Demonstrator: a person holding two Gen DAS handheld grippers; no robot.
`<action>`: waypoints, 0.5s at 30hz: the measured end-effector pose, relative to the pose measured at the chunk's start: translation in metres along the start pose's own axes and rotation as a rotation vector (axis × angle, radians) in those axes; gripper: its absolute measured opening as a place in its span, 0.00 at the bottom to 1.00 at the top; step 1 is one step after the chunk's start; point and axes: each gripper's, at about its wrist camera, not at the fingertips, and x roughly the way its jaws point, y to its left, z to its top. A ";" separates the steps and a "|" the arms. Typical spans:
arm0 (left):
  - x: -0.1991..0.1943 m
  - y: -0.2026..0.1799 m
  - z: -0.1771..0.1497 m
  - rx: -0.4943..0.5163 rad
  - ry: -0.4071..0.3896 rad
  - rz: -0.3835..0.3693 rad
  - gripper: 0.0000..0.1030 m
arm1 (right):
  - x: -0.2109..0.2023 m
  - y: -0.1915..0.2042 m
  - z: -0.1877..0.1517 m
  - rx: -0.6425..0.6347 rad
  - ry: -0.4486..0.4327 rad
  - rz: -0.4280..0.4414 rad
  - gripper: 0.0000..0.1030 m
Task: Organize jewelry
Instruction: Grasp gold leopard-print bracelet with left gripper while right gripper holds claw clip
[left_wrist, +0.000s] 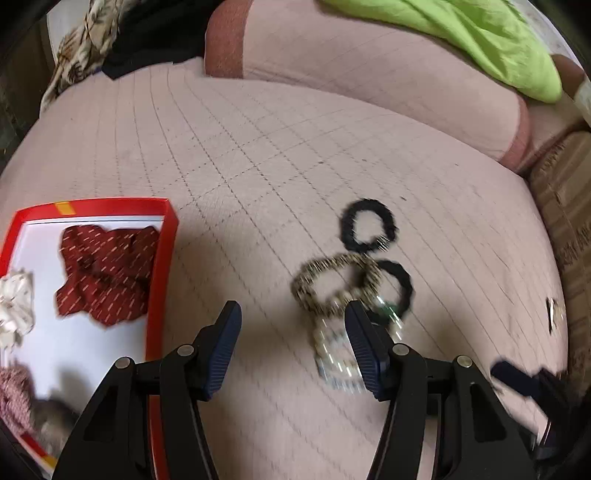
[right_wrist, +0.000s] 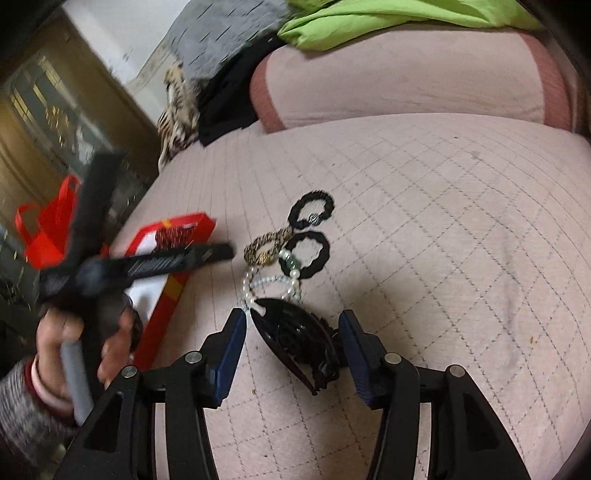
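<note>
On the pink quilted bed lie two black hair ties (left_wrist: 369, 225) (left_wrist: 397, 288), a leopard-print hair tie (left_wrist: 328, 284) and a pearl bracelet (left_wrist: 332, 354), overlapping in a small heap. My left gripper (left_wrist: 293, 332) is open just above the bed, its right finger over the bracelet's edge and nothing gripped. My right gripper (right_wrist: 293, 339) is open with a black hair clip (right_wrist: 299, 343) lying on the bed between its pads, a gap on both sides. The pearl bracelet (right_wrist: 273, 284) touches the clip's far end. A red box (left_wrist: 162, 266) holds scrunchies.
In the box lie a dark red scrunchie (left_wrist: 107, 273), a white one (left_wrist: 14, 306) and a pink one (left_wrist: 13, 395). A small shiny piece (left_wrist: 552, 314) lies far right. A pink bolster (right_wrist: 406, 85), green cloth (right_wrist: 369, 22) and dark clothes sit behind. A hand (right_wrist: 74, 339) holds the blurred left tool.
</note>
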 end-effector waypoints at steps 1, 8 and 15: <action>0.007 0.002 0.004 -0.004 0.007 -0.003 0.55 | 0.004 0.001 -0.001 -0.018 0.009 -0.010 0.58; 0.039 -0.002 0.015 0.040 0.035 -0.017 0.55 | 0.028 0.000 -0.006 -0.072 0.061 -0.061 0.58; 0.038 -0.024 0.006 0.149 0.046 0.004 0.07 | 0.034 0.002 -0.007 -0.082 0.086 -0.072 0.25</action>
